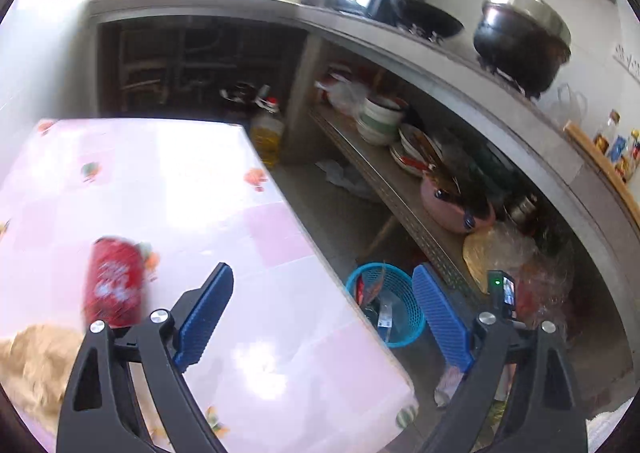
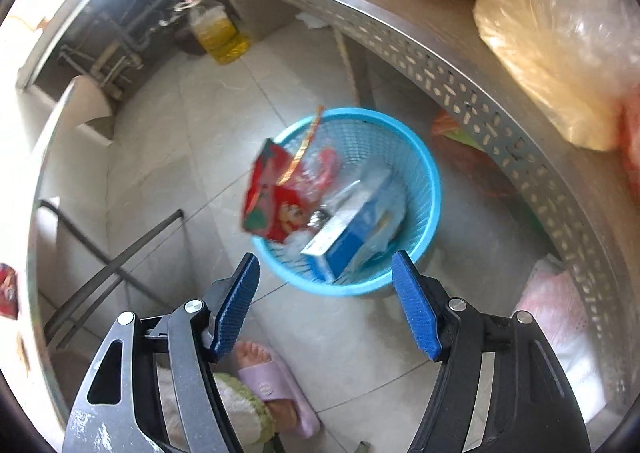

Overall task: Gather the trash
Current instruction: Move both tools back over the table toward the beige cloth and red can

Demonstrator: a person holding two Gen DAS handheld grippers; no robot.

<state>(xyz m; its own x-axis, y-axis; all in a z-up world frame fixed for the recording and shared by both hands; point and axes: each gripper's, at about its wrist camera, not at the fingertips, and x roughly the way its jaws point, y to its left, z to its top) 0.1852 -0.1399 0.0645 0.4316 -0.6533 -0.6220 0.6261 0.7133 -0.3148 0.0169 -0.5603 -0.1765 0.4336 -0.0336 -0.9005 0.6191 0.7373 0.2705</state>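
A blue mesh waste basket stands on the tiled floor under my right gripper, which is open with nothing between its fingers. A red snack wrapper shows blurred over the basket's left rim, clear of the pads. Inside lie a blue box and clear plastic scraps. In the left wrist view the same basket sits beside the table. My left gripper is wide open and empty over the table's right edge. A red can stands on the pink tablecloth, left of the fingers, with crumpled tan paper beside it.
A perforated metal shelf with a pink basin, dishes and plastic bags runs close to the basket. An oil bottle stands on the floor further back. A foot in a lilac slipper is near the right gripper. Pots sit on the counter.
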